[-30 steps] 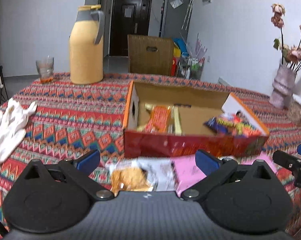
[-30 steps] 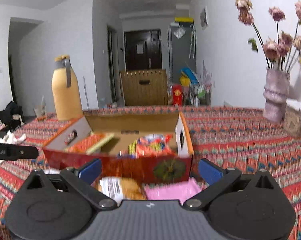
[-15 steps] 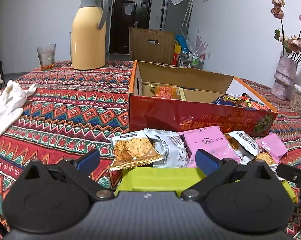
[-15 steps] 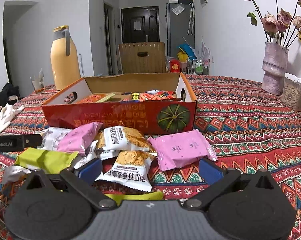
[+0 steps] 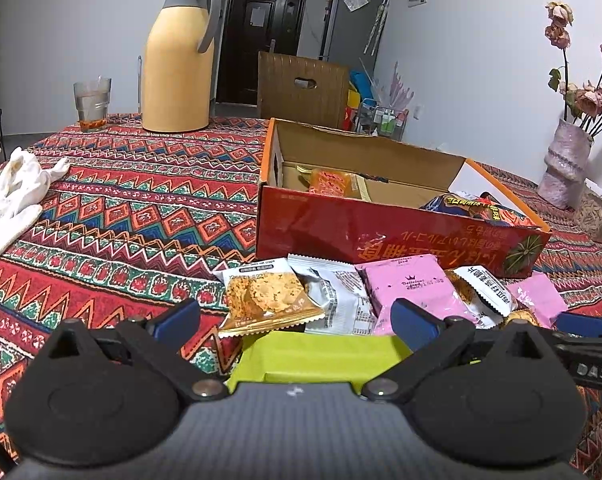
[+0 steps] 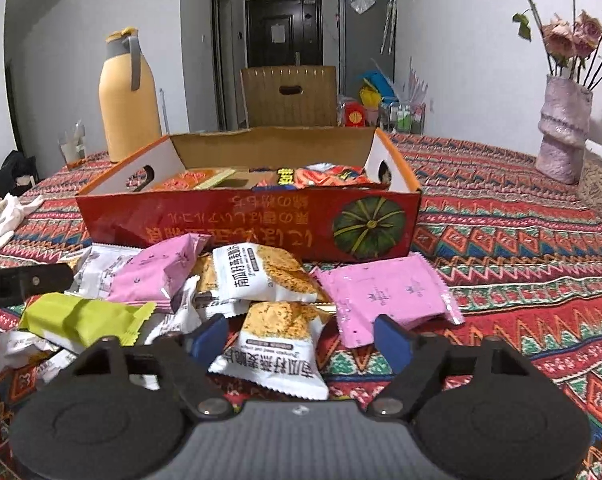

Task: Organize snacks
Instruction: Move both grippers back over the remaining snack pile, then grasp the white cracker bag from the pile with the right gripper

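Since 1 s ago you've dropped both grippers low over the pile; 0.5 s ago to now, barely any change, so approach looks done and the pick is next. Snack pile sits on the tablecloth (image 6: 521, 248) just in front of the red box (image 6: 237, 224), some packs touching its front wall; a few snacks already inside. Left gripper (image 5: 295, 318) is wide open, nothing held, w/ the green pack (image 5: 317, 354) right under it, long axis running across the jaws, left-right. Right gripper (image 6: 301, 338) also spread open, empty, straddling the biscuit pack (image 6: 279, 346); its long axis points away from you toward the box, print upside down. Pink pack (image 6: 389, 296) lies flat beside it, nearly square.
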`<state>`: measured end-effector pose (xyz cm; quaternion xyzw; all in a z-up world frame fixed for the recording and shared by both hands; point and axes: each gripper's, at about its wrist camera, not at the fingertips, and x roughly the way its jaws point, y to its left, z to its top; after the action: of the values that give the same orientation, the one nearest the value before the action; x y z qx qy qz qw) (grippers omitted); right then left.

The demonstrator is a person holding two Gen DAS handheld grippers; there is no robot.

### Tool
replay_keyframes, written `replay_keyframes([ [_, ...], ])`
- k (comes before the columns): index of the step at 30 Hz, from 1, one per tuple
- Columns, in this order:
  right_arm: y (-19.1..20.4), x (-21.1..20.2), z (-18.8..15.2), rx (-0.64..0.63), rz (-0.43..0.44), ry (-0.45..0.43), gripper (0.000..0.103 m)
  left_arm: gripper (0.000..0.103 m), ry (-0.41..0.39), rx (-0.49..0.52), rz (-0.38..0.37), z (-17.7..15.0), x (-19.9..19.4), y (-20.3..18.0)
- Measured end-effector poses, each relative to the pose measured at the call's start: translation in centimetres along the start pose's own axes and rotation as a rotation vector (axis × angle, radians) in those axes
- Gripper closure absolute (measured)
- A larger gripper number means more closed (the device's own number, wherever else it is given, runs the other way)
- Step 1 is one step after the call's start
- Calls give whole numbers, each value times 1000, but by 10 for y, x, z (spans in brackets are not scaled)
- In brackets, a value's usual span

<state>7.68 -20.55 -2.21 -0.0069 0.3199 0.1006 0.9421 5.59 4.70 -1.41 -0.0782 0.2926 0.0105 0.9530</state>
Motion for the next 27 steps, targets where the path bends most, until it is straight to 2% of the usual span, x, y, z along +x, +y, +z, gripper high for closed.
replay_keyframes([
  [5,3,18,0,19,-4,70,47,0,6,-6,-3,0,1,1],
  [8,2,18,-2,21,-8,66,51,0,13,-9,-9,0,3,2],
  [10,1,17,-3,28,-3,63,60,0,19,-10,-8,0,4,2],
  [18,-1,0,-7,31,-16,-8,62,0,16,-13,2,1,1,2],
  [24,-14,-20,-4,57,-27,-80,62,0,46,-43,0,17,-3,12],
  [27,-21,-28,-3,73,-40,-113,62,0,74,-30,44,29,3,16],
])
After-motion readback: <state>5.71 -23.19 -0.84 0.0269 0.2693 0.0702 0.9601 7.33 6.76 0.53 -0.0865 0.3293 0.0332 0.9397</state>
